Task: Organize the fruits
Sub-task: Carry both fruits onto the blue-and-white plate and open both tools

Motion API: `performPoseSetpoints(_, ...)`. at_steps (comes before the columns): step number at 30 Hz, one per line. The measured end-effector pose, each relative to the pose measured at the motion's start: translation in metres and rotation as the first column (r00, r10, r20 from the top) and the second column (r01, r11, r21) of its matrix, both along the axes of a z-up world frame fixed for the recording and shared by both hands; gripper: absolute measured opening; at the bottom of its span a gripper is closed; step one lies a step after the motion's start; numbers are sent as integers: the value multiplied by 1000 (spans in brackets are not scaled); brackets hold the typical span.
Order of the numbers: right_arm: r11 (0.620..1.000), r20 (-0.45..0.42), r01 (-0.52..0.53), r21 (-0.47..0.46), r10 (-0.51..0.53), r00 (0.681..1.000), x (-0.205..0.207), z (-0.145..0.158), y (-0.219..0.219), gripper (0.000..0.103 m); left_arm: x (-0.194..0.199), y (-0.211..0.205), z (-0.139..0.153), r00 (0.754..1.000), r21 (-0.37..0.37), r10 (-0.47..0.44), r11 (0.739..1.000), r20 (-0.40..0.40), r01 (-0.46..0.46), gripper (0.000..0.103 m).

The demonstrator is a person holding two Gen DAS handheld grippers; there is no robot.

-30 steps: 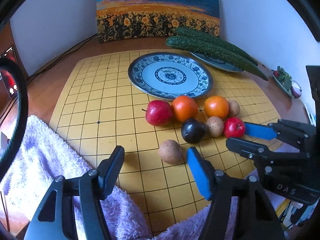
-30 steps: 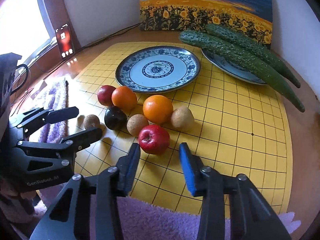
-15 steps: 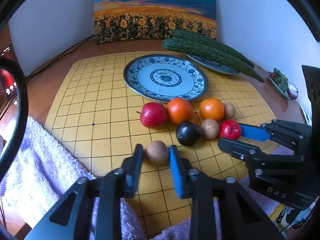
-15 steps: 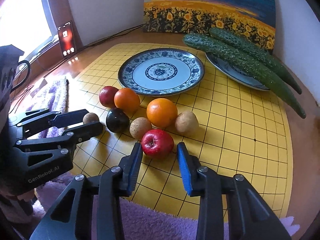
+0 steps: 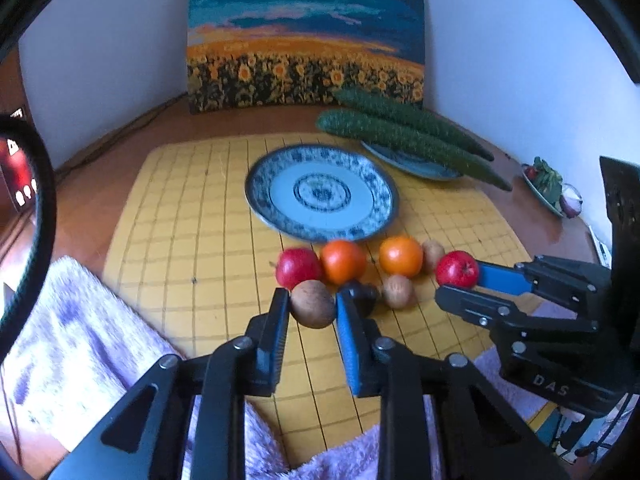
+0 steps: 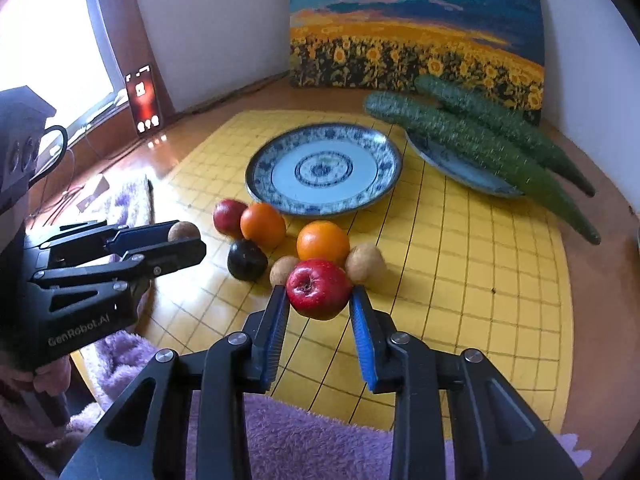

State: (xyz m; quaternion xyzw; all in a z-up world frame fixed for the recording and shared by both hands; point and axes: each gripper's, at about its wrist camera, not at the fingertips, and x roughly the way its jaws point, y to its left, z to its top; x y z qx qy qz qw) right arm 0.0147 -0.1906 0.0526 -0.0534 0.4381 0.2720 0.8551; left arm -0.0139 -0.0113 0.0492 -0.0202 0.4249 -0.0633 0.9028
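Fruits cluster on the yellow grid mat (image 6: 460,280) just in front of the blue-patterned plate (image 6: 324,168); left gripper (image 5: 313,306) clamped on a brown kiwi (image 5: 312,303), lifted off mat; right gripper (image 6: 320,300) clamped on a red apple (image 6: 319,289); two oranges, another apple, dark plum (image 6: 246,259) loose beside; cucumbers (image 6: 480,140) on far plate.
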Motion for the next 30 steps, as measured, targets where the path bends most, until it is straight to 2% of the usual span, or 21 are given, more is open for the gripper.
performPoseSetpoints(9, 1000, 35, 19, 18, -20, 999, 10, 27, -2, 32, 23, 8, 38, 996, 10, 7, 1000, 85, -7, 25)
performPoseSetpoints(14, 999, 61, 32, 24, -33, 998, 20, 40, -1, 32, 35, 8, 51, 994, 21, 9, 1000, 105, -12, 25)
performPoseSetpoints(18, 999, 64, 37, 24, -38, 997, 35, 42, 4, 32, 51, 4, 58, 993, 0, -8, 1000, 119, 8, 25)
performPoseSetpoints(26, 999, 63, 38, 10, -39, 997, 65, 27, 18, 32, 89, -5, 39, 995, -21, -36, 999, 90, 38, 25)
performPoseSetpoints(30, 998, 56, 42, -46, -40, 998, 84, 5, 27, 32, 110, -10, 21, 997, -5, -44, 999, 60, 44, 25)
